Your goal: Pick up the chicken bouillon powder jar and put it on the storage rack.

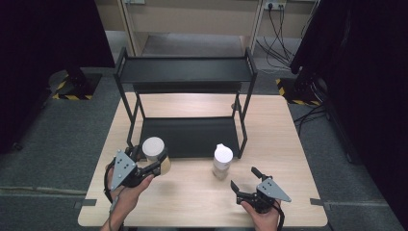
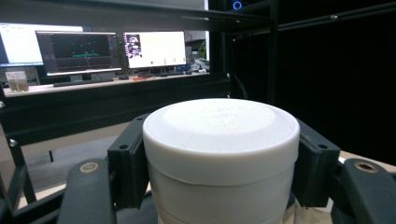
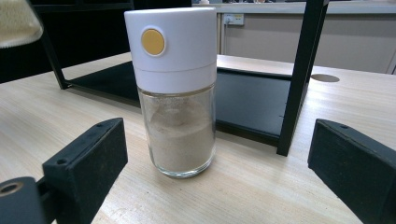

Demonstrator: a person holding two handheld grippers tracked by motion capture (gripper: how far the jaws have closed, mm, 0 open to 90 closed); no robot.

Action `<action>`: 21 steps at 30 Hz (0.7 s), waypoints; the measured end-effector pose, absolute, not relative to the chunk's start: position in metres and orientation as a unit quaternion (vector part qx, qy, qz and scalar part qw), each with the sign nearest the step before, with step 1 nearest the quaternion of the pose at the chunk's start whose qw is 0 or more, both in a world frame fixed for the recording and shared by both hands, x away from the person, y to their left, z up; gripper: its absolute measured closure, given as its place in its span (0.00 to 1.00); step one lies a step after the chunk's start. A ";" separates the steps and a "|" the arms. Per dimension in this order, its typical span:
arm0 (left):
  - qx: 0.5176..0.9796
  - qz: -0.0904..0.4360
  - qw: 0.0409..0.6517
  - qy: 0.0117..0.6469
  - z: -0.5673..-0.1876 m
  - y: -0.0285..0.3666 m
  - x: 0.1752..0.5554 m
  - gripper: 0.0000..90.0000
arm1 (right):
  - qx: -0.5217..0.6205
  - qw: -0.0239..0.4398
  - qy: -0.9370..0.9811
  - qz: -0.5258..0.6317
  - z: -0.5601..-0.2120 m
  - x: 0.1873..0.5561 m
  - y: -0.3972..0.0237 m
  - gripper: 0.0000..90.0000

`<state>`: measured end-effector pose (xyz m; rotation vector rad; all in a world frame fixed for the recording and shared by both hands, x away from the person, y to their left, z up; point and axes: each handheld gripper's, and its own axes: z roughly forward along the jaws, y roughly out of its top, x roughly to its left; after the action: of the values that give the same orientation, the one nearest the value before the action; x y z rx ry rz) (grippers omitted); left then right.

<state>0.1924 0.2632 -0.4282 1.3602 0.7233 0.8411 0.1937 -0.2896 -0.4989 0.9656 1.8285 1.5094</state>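
My left gripper (image 1: 158, 163) is shut on a jar with a white lid (image 1: 154, 147), held up off the table near the front left leg of the black rack (image 1: 187, 70). In the left gripper view the white lid (image 2: 219, 130) sits squeezed between both black pads (image 2: 128, 168). A second jar, a glass shaker with a white cap (image 1: 223, 161), stands upright on the table in front of the rack's lower shelf. My right gripper (image 1: 244, 180) rests open near the front edge, a short way from that shaker (image 3: 177, 93), which stands beyond its spread jaws with pale powder inside.
The black two-shelf rack stands mid-table; its lower shelf (image 1: 190, 134) is bare and its front right leg (image 3: 299, 79) rises close behind the shaker. The wooden table (image 1: 288, 144) has free room to the right. Monitors (image 2: 93, 49) stand on a desk beyond the rack.
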 end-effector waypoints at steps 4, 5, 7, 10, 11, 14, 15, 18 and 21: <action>0.593 0.376 0.636 0.320 -0.417 0.263 0.197 0.37 | 0.362 0.287 0.684 0.565 -0.499 0.194 -0.290 0.06; 0.593 0.376 0.636 0.320 -0.417 0.263 0.197 0.37 | 0.362 0.287 0.684 0.565 -0.499 0.194 -0.290 0.06; 0.592 0.379 0.636 0.321 -0.414 0.263 0.198 0.37 | 0.362 0.287 0.684 0.565 -0.499 0.194 -0.290 0.06; 0.589 0.382 0.635 0.323 -0.408 0.262 0.201 0.37 | 0.363 0.287 0.683 0.565 -0.499 0.194 -0.290 0.06; 0.587 0.385 0.635 0.322 -0.404 0.262 0.203 0.37 | 0.363 0.287 0.683 0.565 -0.499 0.194 -0.290 0.06; 0.587 0.388 0.634 0.322 -0.399 0.261 0.204 0.37 | 0.364 0.286 0.683 0.565 -0.499 0.194 -0.290 0.06; 0.586 0.389 0.633 0.322 -0.398 0.261 0.205 0.37 | 0.364 0.286 0.683 0.565 -0.499 0.194 -0.290 0.06; 0.585 0.391 0.633 0.322 -0.392 0.261 0.207 0.37 | 0.364 0.286 0.683 0.565 -0.499 0.194 -0.290 0.06; 0.583 0.395 0.633 0.320 -0.385 0.261 0.210 0.37 | 0.364 0.286 0.683 0.565 -0.499 0.194 -0.290 0.06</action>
<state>0.2100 0.2608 -0.3852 1.3345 0.7311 0.9043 0.1939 -0.2897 -0.4987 0.9726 1.8271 1.5099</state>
